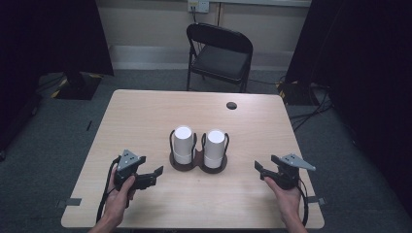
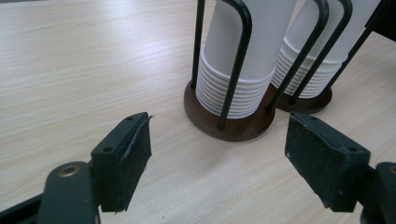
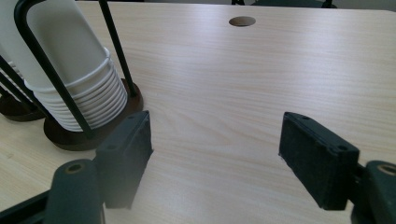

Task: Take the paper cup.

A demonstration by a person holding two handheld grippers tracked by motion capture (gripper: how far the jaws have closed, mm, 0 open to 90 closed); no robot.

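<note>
Two stacks of paper cups [image 1: 199, 144] stand in a wire holder [image 1: 198, 164] mid-table [image 1: 145, 111]; the left tool [image 1: 156, 174] and right tool [image 1: 261, 169], jaws spread and empty, flank them.

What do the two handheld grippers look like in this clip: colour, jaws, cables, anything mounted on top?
Both the left gripper and the right gripper are black, each topped by a grey three-cornered plate and trailing a black cable. The jaws are flat, rectangular black blocks with screw holes. No sleeves show.
</note>
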